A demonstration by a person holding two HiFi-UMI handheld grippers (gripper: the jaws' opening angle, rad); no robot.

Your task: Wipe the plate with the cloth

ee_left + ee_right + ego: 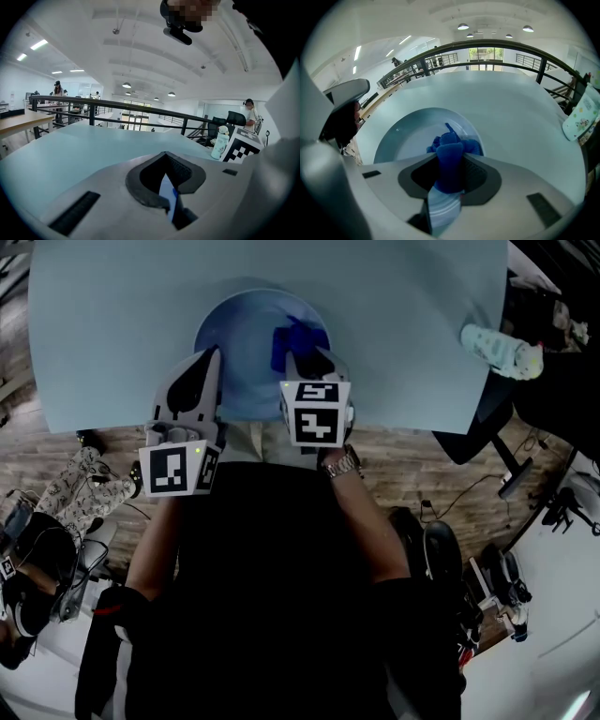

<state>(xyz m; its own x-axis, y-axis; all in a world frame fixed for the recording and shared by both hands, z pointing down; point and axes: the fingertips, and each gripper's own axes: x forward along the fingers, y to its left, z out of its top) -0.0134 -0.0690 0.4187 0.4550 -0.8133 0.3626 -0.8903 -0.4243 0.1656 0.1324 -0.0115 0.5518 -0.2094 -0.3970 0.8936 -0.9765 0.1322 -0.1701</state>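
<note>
A round blue plate (246,334) lies on the pale blue table (112,324) close to its near edge. A dark blue cloth (296,339) is bunched on the plate's right part. My right gripper (315,364) is shut on the cloth (451,157), holding it just above the plate (405,133). My left gripper (206,367) sits at the plate's left rim. In the left gripper view its jaws are closed to a narrow slit round a thin pale blue edge (167,193), which looks like the plate's rim.
A white patterned bottle (502,349) lies at the table's right edge, also visible as the bottle (580,117) in the right gripper view. A dark office chair (502,432) stands beyond that edge. A black railing (108,110) runs behind the table.
</note>
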